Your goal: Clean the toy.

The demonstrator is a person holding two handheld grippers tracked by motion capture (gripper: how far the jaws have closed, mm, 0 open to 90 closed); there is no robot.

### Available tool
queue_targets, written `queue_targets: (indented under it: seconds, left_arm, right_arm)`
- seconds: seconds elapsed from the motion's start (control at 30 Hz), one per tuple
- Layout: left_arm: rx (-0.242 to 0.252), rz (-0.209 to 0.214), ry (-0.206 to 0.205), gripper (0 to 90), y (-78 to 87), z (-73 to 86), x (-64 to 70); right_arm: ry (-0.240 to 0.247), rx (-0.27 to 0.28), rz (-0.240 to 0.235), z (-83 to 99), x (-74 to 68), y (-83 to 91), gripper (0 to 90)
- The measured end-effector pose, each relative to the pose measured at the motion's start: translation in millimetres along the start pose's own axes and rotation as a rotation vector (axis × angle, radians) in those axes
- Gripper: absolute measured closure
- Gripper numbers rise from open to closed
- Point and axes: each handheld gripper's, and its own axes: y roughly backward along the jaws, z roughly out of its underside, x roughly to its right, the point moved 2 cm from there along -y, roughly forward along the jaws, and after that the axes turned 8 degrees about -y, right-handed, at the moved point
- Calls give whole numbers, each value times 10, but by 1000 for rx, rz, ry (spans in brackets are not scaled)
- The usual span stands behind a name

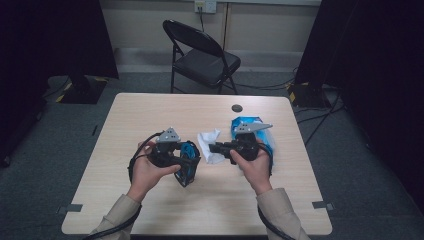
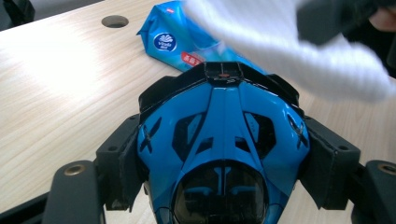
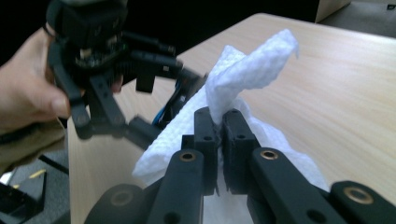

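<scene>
Left gripper [image 2: 224, 158]: jaws clamped on either side of a blue-and-black toy helmet [image 2: 223, 135], held clear of the desk [image 2: 60, 84]. Grasp appears secure.

Right gripper [image 3: 219, 140]: jaws pressed together on a white paper tissue [image 3: 247, 70], its free end standing up above the jaws and the rest hanging below. In the high view the tissue [image 1: 209, 146] sits between the two grippers, just beyond the helmet [image 1: 187, 160].

Progress, as judged: tissue is drawn and helmet is presented; the tissue is close over the helmet's far end, contact cannot be confirmed. Wiping is at most barely begun.

Markings: the blue tissue pack [image 2: 175, 42], lying on the desk past the helmet, bears a round white logo; its lettering and a small red label are too blurred to read.
</scene>
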Motion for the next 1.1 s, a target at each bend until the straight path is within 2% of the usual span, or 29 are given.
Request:
queue_targets:
  seconds: [0.2,0.3,0.5,0.67,0.77,1.1]
  left_arm:
    - [-2,12,-14,257,-18,-19,45]
    - [-1,19,-22,258,-30,-29,70]
    - [3,30,-28,257,-43,-38,94]
    - [10,27,-20,258,-33,-28,86]
    - [0,27,-17,258,-24,-7,66]
    - [-5,24,-21,257,-28,-3,67]
  right_arm:
    - [-7,22,18,-190,19,-20,862]
    - [-19,14,12,-283,25,-94,862]
    - [1,-27,24,-420,-36,-328,861]
    - [16,-83,25,-404,-94,-545,859]
    - [18,-98,20,-369,-109,-616,859]
    - [30,-116,14,-347,-109,-596,859]
